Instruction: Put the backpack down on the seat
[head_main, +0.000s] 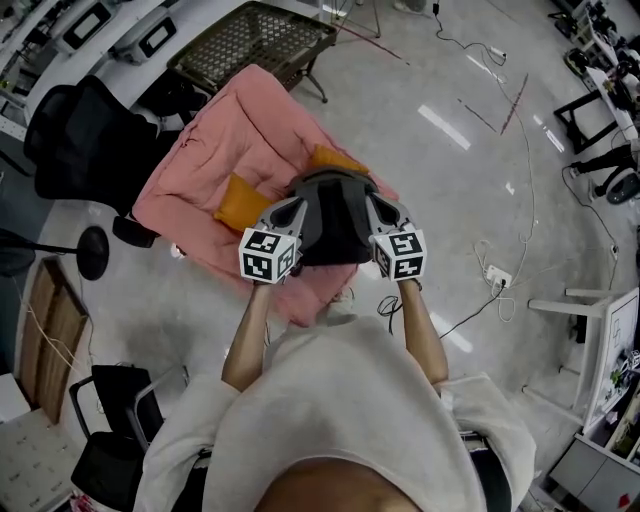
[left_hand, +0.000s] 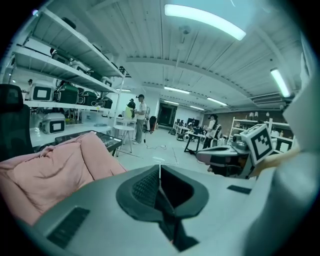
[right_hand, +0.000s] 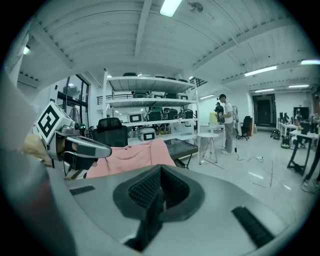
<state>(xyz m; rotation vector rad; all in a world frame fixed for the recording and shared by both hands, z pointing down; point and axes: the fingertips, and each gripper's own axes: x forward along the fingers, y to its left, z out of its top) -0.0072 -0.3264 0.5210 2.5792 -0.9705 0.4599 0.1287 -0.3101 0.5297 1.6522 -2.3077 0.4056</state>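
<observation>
Fingers (head_main: 288, 213) of the left gripper (head_main: 297, 207) and the right gripper (head_main: 378, 205) reach in at either side of the dark backpack (head_main: 333, 220) in the head view. They hold it over the front of the pink seat (head_main: 200, 165), near the orange cushions (head_main: 243, 203); contact with the seat cannot be told. In the left gripper view, the pads (left_hand: 146, 187) are pressed together on a dark strap (left_hand: 172, 225), with the seat to the left. In the right gripper view, the pads (right_hand: 145, 189) are likewise pinched onto a second strap (right_hand: 147, 225).

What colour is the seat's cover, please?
Pink; the seat cover shows best in the head view.
</observation>
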